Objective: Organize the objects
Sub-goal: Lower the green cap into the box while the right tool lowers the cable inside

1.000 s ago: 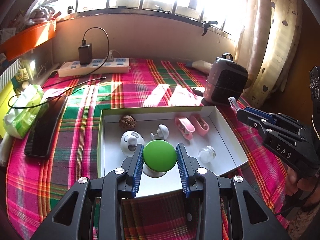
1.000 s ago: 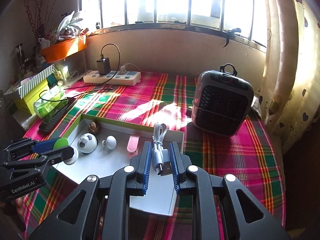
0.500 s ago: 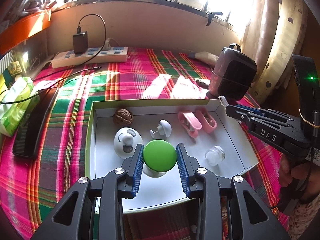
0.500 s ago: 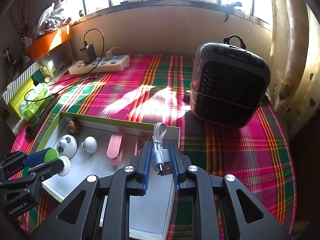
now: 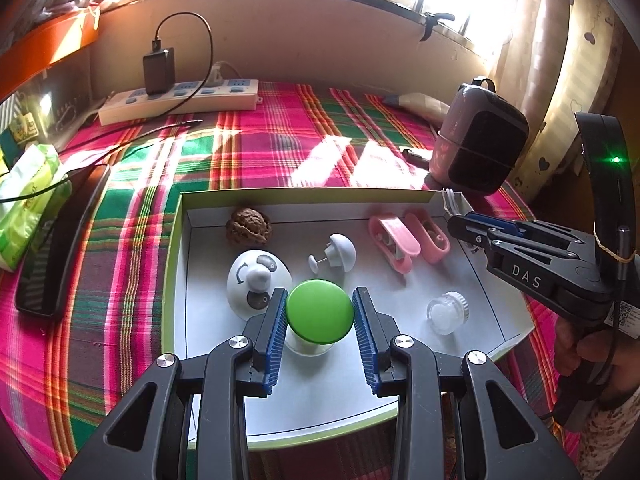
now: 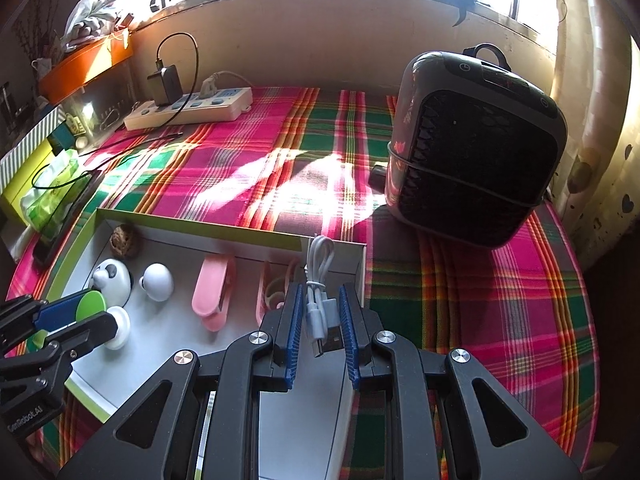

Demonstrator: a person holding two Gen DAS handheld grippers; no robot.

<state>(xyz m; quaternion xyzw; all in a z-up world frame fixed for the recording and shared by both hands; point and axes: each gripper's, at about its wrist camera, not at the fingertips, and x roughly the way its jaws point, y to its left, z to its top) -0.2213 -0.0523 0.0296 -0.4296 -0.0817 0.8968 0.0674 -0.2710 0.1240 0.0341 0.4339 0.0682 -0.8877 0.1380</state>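
I am holding my left gripper (image 5: 320, 312) over the green-edged tray (image 5: 178, 248), its two blue pads pressing on either side of one green-lidded jar (image 5: 319, 311), which is hanging above the tray's near half. My right gripper (image 6: 319, 316) is squeezing one bundled white USB cable (image 6: 318, 280) over the tray's far right corner, with the plug poking back between the pads. Inside the tray I am counting one walnut (image 5: 248, 226), one panda-faced white dome (image 5: 256, 280), one small white mushroom knob (image 5: 338, 252), two pink clips (image 5: 394, 242) lying side by side, and one clear little jar (image 5: 446, 312). One dark heater (image 6: 472, 148) is standing on the plaid cloth (image 6: 280, 152).
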